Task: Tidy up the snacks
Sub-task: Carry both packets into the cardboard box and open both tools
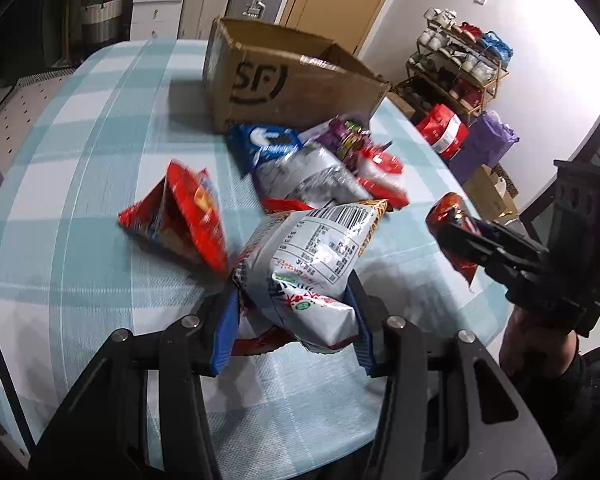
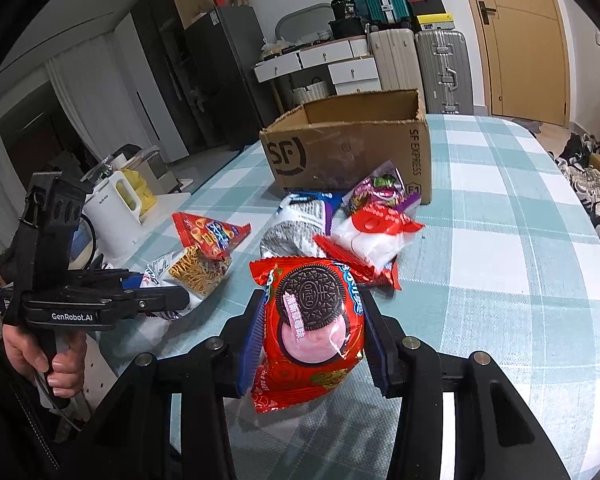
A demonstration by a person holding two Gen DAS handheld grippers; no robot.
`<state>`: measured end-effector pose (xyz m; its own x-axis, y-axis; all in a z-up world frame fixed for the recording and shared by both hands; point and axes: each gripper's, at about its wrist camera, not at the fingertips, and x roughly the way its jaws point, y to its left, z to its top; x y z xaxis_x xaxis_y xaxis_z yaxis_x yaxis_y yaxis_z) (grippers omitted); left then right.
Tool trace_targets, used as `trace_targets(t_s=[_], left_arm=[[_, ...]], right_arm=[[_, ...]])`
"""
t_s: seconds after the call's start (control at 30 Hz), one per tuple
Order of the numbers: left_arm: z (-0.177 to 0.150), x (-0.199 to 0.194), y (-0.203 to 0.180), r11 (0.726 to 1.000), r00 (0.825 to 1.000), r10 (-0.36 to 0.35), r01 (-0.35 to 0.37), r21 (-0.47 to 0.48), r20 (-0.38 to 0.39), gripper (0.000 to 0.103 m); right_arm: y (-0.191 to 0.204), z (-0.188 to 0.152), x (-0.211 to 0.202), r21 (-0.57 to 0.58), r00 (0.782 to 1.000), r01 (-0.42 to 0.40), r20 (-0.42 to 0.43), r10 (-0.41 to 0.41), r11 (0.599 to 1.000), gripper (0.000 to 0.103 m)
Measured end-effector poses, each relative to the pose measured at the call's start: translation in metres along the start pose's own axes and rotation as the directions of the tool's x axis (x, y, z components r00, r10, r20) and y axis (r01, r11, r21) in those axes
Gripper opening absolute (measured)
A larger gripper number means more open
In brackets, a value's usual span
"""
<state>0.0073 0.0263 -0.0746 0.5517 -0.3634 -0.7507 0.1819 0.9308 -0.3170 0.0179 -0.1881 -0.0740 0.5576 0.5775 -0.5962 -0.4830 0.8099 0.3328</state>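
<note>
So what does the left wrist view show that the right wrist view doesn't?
Only the left wrist view shows the shoe rack by the wall and the barcode side of the silver bag held by the left gripper. Only the right wrist view shows the kettle, the fridge and the front of the Oreo pack held by the right gripper. Both show the SF box, the snack pile before it and the checked cloth.

One box [image 2: 346, 148], seven snack packs [image 2: 308, 324], two tools [image 2: 312, 320].
</note>
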Motion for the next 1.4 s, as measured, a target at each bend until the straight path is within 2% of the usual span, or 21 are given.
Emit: trace_targets(t_s=[0.37, 0.67, 1.0, 1.4], left_arm=[[0.05, -0.021, -0.019, 0.998, 0.995, -0.02, 0.014, 0.061, 0.094, 0.045], [0.114, -0.026, -0.034, 0.992, 0.989, -0.032, 0.014, 0.122, 0.144, 0.045], [0.184, -0.012, -0.035, 0.992, 0.988, -0.042, 0.023, 0.121, 0.151, 0.045], [0.258, 0.034, -0.021, 0.99, 0.994, -0.018, 0.002, 0.144, 0.112, 0.045]], right_arm=[[0.006, 0.04, -0.009, -0.006, 0.997, -0.06, 0.058, 0.06, 0.998, 0.045], [0.002, 0.092, -0.004, -0.03, 0.992, -0.073, 0.105, 0.076, 0.997, 0.045], [-0.009, 0.15, 0.015, -0.012, 0.986, -0.093, 0.135, 0.094, 0.996, 0.045], [-0.031, 0.21, 0.053, 0.009, 0.989, -0.084, 0.126, 0.082, 0.996, 0.045]])
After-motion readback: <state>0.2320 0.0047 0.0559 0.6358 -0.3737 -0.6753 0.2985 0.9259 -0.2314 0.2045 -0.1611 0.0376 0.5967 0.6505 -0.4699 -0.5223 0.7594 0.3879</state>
